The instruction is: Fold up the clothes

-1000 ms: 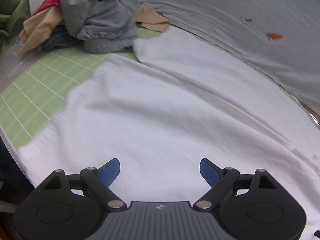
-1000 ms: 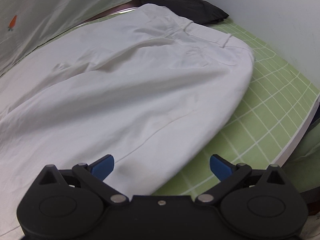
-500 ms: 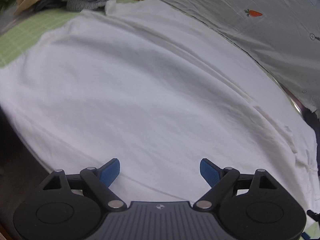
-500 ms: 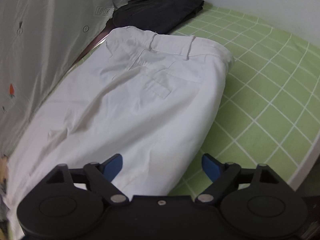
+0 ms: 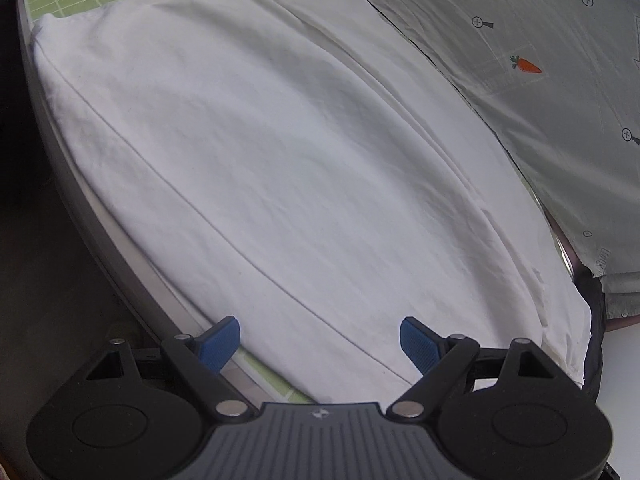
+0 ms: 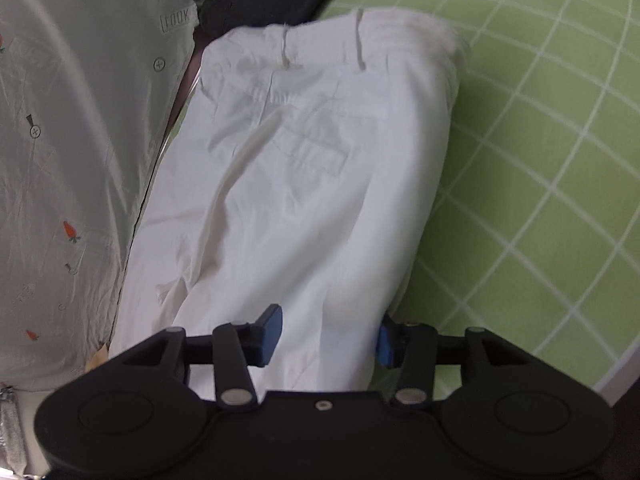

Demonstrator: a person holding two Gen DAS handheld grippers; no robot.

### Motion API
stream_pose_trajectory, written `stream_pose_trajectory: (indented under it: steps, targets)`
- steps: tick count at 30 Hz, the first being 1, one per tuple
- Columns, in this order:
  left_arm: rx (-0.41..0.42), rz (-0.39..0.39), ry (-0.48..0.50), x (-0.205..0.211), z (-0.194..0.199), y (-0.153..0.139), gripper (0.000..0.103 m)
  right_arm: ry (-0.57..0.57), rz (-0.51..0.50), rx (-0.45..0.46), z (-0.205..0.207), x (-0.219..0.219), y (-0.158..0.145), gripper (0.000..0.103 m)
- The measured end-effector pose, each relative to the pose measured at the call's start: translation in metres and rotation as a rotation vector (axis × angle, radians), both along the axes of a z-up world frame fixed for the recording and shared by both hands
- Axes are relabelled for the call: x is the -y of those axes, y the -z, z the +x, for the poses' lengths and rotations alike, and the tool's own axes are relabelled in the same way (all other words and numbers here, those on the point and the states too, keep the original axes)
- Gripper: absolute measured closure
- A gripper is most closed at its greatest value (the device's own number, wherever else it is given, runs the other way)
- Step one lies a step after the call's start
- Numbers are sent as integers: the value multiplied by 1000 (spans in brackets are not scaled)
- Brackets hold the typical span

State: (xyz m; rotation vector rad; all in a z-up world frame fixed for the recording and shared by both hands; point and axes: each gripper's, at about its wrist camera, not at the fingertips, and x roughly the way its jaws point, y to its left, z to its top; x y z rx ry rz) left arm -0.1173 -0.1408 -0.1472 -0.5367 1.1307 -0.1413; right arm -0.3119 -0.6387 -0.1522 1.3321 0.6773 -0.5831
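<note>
My white cotton trousers [image 5: 304, 168] lie flat along the green grid-lined cutting mat [image 6: 540, 152], waistband and belt loops at the far end in the right view. My left gripper [image 5: 320, 338] hangs over the cloth near the mat's edge, blue pads spread wide, nothing pinched. My right gripper [image 6: 328, 334] is closing, the trousers' folded edge between its pads. A grey carrot-print sheet [image 5: 552, 80] runs alongside.

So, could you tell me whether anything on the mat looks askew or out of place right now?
Nothing is spilled or damaged. The white trousers lie flat on the green grid mat, but their near edge hangs past the mat's front border. The right claw is closing around their fold; the left claw hovers open.
</note>
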Motion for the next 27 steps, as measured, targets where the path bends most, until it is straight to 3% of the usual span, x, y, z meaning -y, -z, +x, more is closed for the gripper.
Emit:
stream_pose_trajectory:
  steps: [8, 10, 11, 12, 16, 21, 27]
  targets:
    - [-28, 7, 25, 2, -3, 6, 15, -141, 81, 44, 23, -30, 10, 52]
    - [-33, 6, 22, -2, -5, 9, 15, -141, 93, 79, 26, -31, 10, 70]
    - [-32, 1, 18, -3, -5, 9, 15, -135, 110, 107, 27, -30, 10, 88]
    - [-32, -5, 13, -4, -5, 9, 15, -107, 157, 152, 26, -28, 14, 93]
    - [-32, -34, -1, -4, -6, 11, 15, 61, 372, 354, 26, -21, 24, 96]
    - [-27, -95, -15, -7, -9, 13, 15, 94, 377, 469, 45, -19, 4, 96]
    - [-16, -200, -59, -12, -5, 20, 15, 90, 367, 462, 50, -21, -3, 96]
